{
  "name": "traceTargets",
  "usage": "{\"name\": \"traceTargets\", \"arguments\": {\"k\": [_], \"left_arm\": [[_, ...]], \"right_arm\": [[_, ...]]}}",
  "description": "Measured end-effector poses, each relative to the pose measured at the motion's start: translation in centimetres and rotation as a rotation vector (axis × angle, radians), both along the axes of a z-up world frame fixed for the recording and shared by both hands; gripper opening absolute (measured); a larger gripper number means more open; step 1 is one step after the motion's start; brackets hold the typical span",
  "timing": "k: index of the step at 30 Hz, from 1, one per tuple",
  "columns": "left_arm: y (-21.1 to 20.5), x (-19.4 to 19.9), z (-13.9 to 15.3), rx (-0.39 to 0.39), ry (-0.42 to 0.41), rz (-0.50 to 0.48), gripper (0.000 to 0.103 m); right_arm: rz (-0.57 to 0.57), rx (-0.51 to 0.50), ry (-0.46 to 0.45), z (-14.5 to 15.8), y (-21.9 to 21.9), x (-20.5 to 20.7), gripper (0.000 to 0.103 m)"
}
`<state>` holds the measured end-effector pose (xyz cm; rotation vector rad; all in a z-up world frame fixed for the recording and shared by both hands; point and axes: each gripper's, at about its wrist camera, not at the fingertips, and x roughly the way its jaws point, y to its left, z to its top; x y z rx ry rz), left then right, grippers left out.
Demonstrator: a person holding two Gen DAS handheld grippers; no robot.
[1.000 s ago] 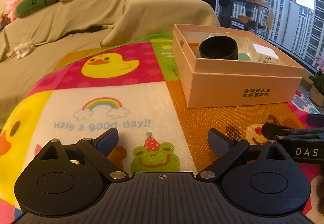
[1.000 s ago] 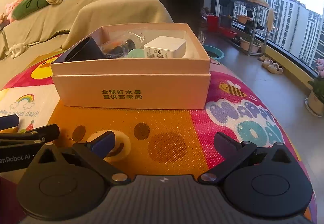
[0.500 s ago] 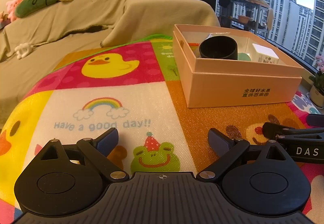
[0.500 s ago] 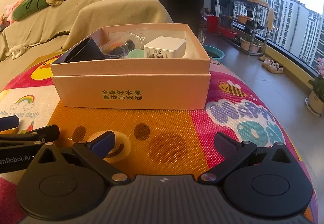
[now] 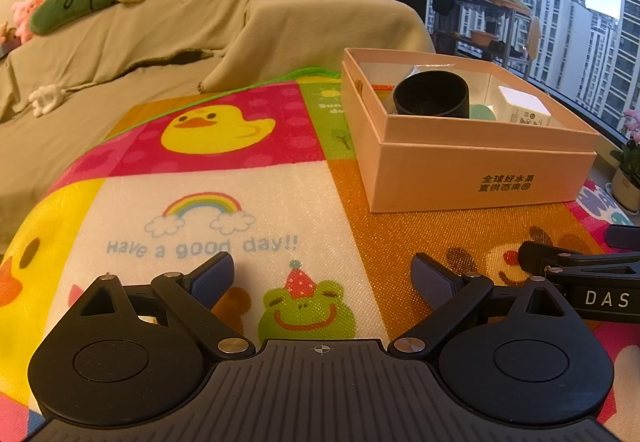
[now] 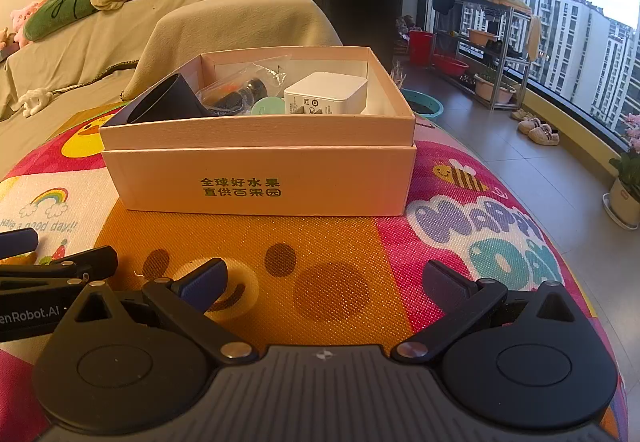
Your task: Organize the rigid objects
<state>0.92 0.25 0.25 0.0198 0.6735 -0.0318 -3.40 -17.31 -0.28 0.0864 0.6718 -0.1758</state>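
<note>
The left hand-held gripper (image 5: 322,276) sits low over the colourful play mat (image 5: 224,202), its two fingers spread wide with nothing between them. The right hand-held gripper (image 6: 326,282) is just beside it, also with fingers apart and empty, and it faces the front wall of the pink cardboard box (image 6: 260,178) squarely. Each one shows at the edge of the other's view, so they are close together, side by side.

The box stands on the mat a little ahead of both. Inside it lie the rigid objects: a black cylindrical cup (image 6: 168,104) tilted on its side at the left, a clear plastic bag with small dark parts (image 6: 244,86) behind it, a mint green round lid (image 6: 269,107) in the middle and a white plug adapter (image 6: 326,92) at the right.

As I judge it, the collecting is done or almost done, because no loose object lies on the mat in either view. What may be left is only to straighten things inside the box, or nothing at all.

Around are a sofa under a beige cover (image 5: 168,30), a green plush toy (image 5: 68,2) and a big window with a shelf rack (image 6: 486,54). Nothing stands between the grippers and the box.
</note>
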Motion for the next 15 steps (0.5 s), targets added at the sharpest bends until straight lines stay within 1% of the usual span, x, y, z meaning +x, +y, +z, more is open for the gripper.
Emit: {"name": "traceTargets", "arguments": {"k": [15], "left_arm": [[0.00,0.00,0.00,0.000,0.000,0.000,0.098]], "right_arm": [[0.000,0.000,0.000,0.00,0.01,0.01,0.103]]}}
